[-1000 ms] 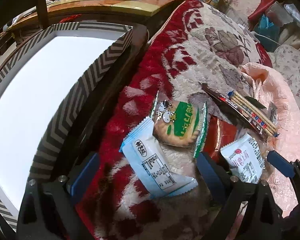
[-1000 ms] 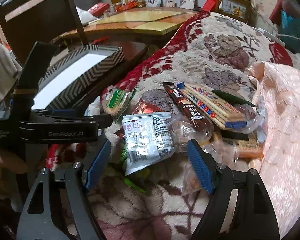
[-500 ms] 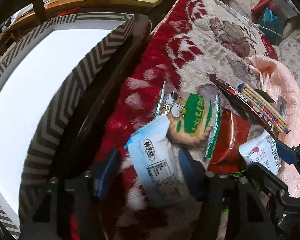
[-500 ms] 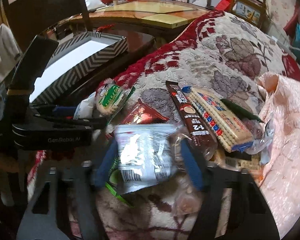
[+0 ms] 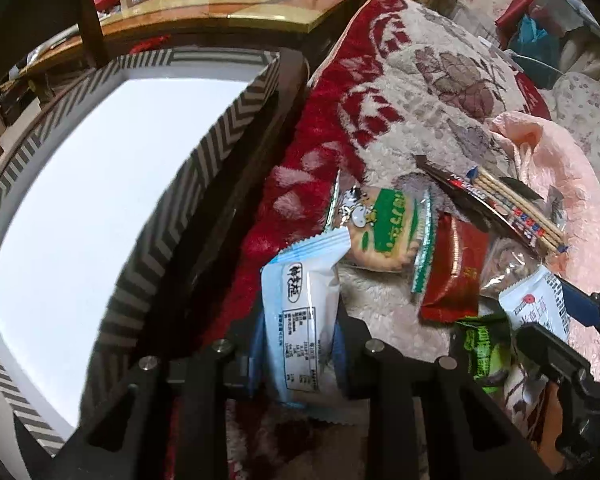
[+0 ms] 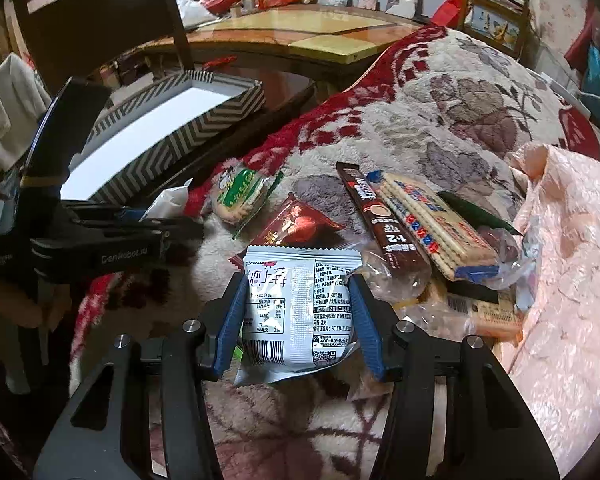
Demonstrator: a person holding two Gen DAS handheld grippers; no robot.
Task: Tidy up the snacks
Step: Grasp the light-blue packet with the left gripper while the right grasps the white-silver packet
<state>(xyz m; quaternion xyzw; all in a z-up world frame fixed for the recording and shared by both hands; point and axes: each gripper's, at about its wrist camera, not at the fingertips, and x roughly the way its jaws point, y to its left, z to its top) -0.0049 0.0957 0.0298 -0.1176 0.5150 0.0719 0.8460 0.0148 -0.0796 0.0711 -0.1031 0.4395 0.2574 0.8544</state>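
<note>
Left wrist view: beside the blanket (image 5: pixel 440 92) you have the chevron box (image 5: pixel 148 248), its white inside bare. On the blanket, just right of the box, your left gripper (image 5: pixel 298 344) has just been closing and now pinches the blue-and-white packet (image 5: pixel 300 312). Farther from the box along the blanket, your right gripper (image 6: pixel 298 316) (blue pads pressed to both sides) clamps the white packet (image 6: pixel 300 308). Beyond it lie the red packet (image 6: pixel 296 224), cracker sleeve (image 6: pixel 432 224) and green cookie (image 6: pixel 240 194).
</note>
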